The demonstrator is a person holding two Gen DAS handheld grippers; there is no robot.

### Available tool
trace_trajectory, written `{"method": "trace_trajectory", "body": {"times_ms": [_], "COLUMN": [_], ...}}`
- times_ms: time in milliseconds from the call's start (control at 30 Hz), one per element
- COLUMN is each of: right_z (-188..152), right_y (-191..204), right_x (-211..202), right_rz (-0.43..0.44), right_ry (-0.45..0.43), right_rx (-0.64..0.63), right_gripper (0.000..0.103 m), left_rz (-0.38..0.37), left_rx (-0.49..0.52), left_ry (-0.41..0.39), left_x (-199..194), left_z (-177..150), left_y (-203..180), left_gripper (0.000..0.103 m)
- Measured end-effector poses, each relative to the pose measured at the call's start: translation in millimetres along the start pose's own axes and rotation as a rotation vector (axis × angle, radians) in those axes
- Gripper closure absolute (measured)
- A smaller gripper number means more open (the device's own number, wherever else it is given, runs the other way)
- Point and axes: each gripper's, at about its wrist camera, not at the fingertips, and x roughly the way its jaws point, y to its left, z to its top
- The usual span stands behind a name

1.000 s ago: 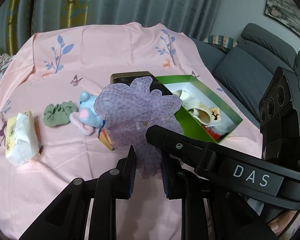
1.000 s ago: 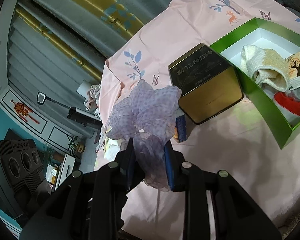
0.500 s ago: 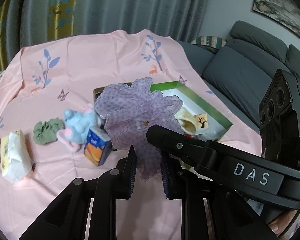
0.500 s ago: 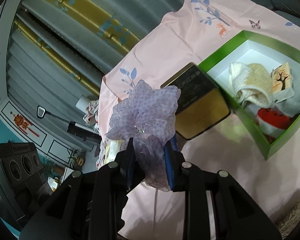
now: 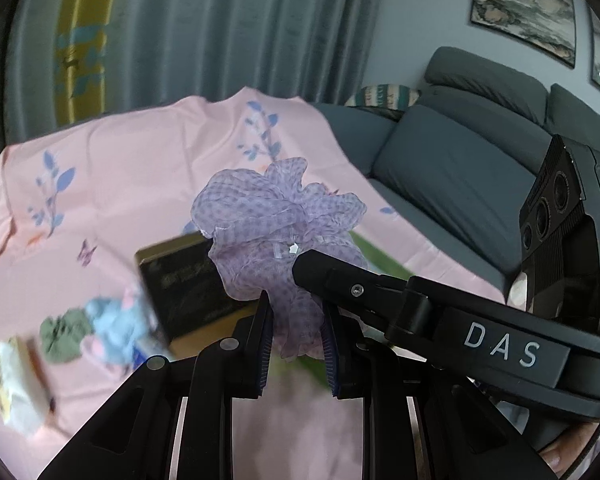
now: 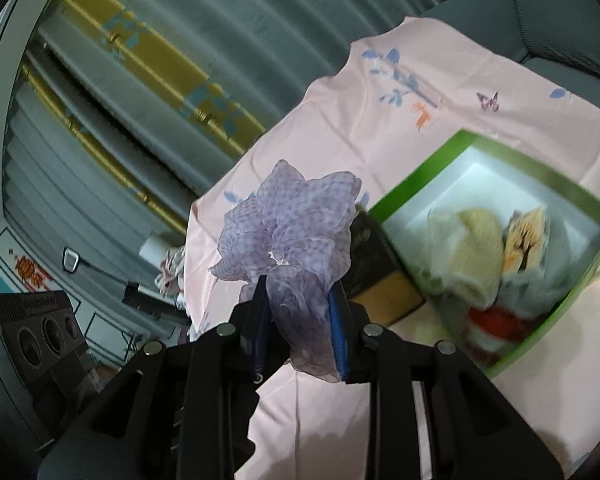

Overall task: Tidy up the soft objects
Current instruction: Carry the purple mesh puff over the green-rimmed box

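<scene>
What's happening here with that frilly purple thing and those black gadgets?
A person is tidying soft items on a table covered with a pink cloth, using hand-held tongs in each hand. Both the left tongs and the right tongs are clamped on the same frilly purple fabric piece, holding it up above the table. To the right sits an open green box already holding a few soft things, beside a dark tin. A blue plush toy and a green fabric bundle lie on the cloth.

The tin [image 6: 374, 276] stood on the cloth [image 6: 380, 120] just left of the open box [image 6: 572, 280], which held folded textiles [image 6: 472, 264].
</scene>
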Motion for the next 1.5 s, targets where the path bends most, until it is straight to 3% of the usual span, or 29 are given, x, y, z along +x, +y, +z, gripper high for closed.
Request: {"method": "trace_trajectory", "body": {"times_ms": [233,400,833,1033,1367,1433,1500], "right_z": [52.3,82.1,90.3,86.7,83.1,83.4,83.9], "right_y": [-11.9,-38.4,-141.1,-167.0,-175.3,-172.1,-170.3], "right_x": [-3.3,12.0,69.8,74.7,70.0,66.9,61.2], "right_rz": [-0.046,-0.105,-0.233,-0.291,-0.332,-0.342,-0.371], "right_ry": [-0.055,-0.052,0.054,0.074,0.085,0.083,0.069], "right_rx": [-0.005,0.011,0.227,0.294,0.324,0.31,0.302], "right_gripper": [0.077,0.077,0.077,0.078,0.075,0.07,0.055], "left_rz": [-0.041,-0.083,-0.045,-0.033,-0.058,-0.052,-0.046], "left_rx": [0.027,-0.006,0.002,-0.014,-0.028,-0.018,-0.016], "left_ry": [-0.031,0.009,0.223,0.28,0.283,0.282,0.276], "left_x": [33.3,75.8,200.1,223.2,222.5,218.2,213.8], "left_z": [45.5,63.7,40.7,30.5,30.8,31.4,33.0], "left_y": [-18.4,-22.8,-35.3,-37.5,-39.1,-40.9,-40.2], "left_gripper": [0.081,0.081,0.081,0.081,0.08,0.073,0.06]}}
